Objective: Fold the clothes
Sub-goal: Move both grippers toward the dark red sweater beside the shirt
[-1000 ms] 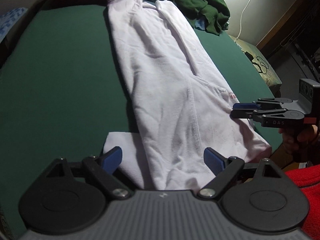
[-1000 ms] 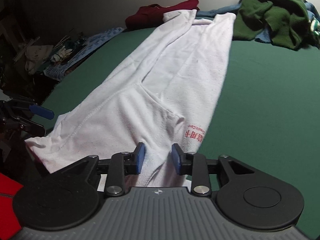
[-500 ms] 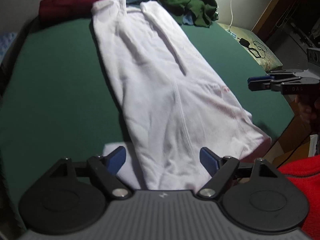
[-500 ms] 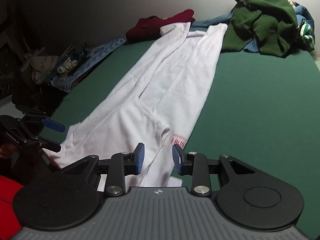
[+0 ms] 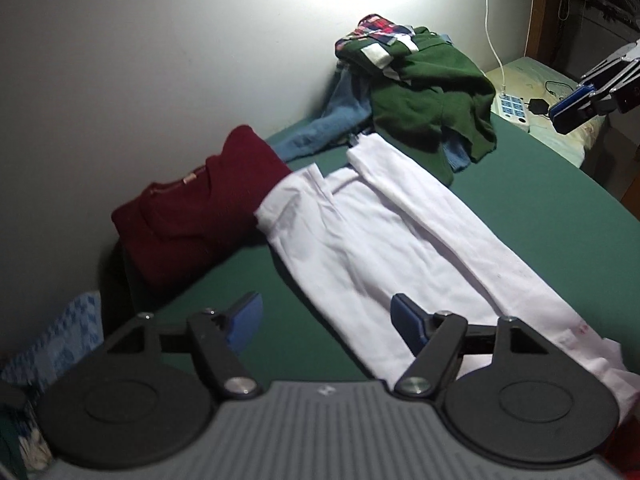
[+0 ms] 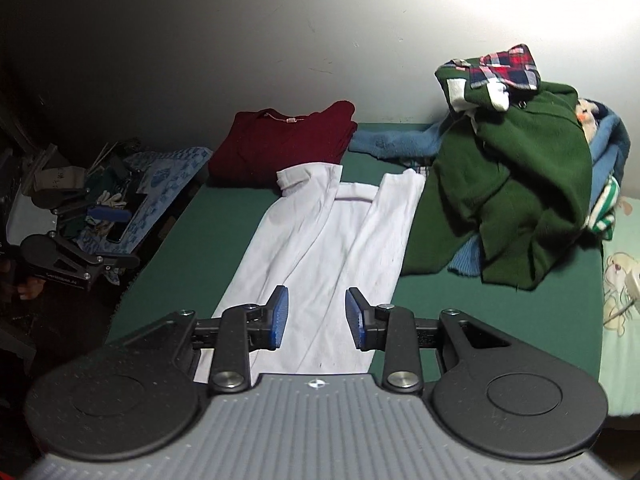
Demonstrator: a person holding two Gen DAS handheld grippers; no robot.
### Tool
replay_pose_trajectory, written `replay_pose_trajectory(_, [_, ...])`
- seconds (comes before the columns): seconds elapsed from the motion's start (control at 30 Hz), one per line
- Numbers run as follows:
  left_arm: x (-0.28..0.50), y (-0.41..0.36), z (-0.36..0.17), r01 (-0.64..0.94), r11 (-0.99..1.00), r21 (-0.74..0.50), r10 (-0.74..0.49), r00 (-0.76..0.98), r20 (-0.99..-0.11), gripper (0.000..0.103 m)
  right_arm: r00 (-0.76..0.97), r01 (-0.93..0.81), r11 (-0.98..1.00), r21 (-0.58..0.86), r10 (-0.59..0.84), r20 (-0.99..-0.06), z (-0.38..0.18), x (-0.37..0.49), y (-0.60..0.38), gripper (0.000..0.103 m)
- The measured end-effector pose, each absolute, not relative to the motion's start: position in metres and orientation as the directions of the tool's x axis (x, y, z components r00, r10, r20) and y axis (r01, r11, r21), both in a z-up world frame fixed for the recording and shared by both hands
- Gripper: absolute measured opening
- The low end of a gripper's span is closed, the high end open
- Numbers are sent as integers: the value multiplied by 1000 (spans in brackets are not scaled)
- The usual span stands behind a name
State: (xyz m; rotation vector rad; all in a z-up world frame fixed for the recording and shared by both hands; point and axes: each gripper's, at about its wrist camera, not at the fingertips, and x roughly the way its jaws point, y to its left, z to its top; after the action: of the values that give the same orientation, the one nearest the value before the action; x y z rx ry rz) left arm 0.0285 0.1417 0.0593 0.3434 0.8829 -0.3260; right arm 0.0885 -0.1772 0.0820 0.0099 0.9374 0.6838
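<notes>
The white shirt (image 6: 320,240) lay flat, folded into a long strip, down the middle of the green table (image 6: 500,320). The left gripper (image 5: 326,324) hung wide open above it, holding nothing; the right gripper (image 6: 316,318) was half open, also empty. A folded red sweater (image 6: 280,140) touched the shirt's far end, a heap of clothes (image 6: 520,160) beside.

The left gripper (image 5: 324,322) is a handheld tool with a ribbed grey plastic housing, two round black discs at its sides and angular black linkage arms pinned by silver screws — each arm ends in a blue rubber-faced pad (image 5: 245,322). The right gripper (image 6: 316,317) is built the same, its blue ridged pads (image 6: 278,316) facing each other — a small white emblem marks the grey housing's front edge.
</notes>
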Motion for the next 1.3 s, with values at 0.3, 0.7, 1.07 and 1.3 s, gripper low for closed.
replay_pose_trajectory(0.3, [113,148,-15,394,912,113,-156,588,-793,50,459,-443,844,304,505,-731,28,153,-142,34])
replay_pose_trajectory(0.7, [186,173,-80,265,960,-95,-231,549,-804,50,406,-326,825,461,562,-720,-66,255,-159,37])
replay_pose_trajectory(1.07, [236,191,-109,220,935,-279,-355,546,-759,52,383,-332,776,537,631,-675,-98,311,-148,41])
replay_pose_trajectory(1.3, [242,196,-112,273,901,-338,-434,534,-725,55,352,-392,728,562,684,-639,-100,326,-136,42])
